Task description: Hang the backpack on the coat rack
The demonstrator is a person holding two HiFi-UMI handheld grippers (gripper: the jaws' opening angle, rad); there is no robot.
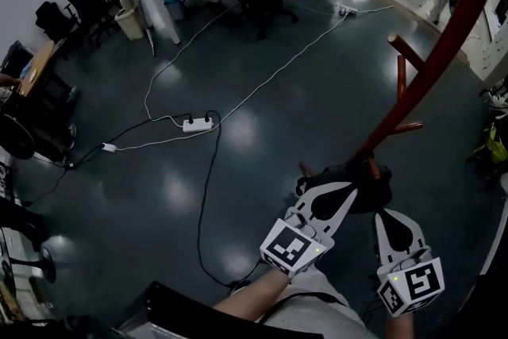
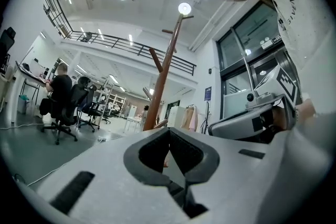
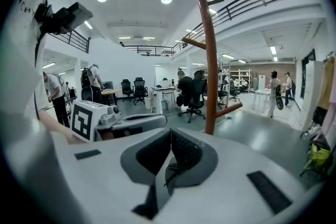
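Backpack [image 1: 377, 190] beside coat rack [image 1: 444, 52], left claw [image 2: 169, 131] and right claw [image 3: 171, 134] — both clenched on its top

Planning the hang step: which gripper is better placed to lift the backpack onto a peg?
Right, probably. The right gripper is shut on a dark strap, with the coat rack straight ahead. The left gripper shows nothing clearly between its jaws.

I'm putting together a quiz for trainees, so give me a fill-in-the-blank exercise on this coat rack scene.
In the head view, the reddish-brown wooden coat rack rises on the ___ side.
The right claw is ___ on a dark strap.
The ___ plastic power strip lies on the dark glossy floor.
Missing words: right; shut; white.
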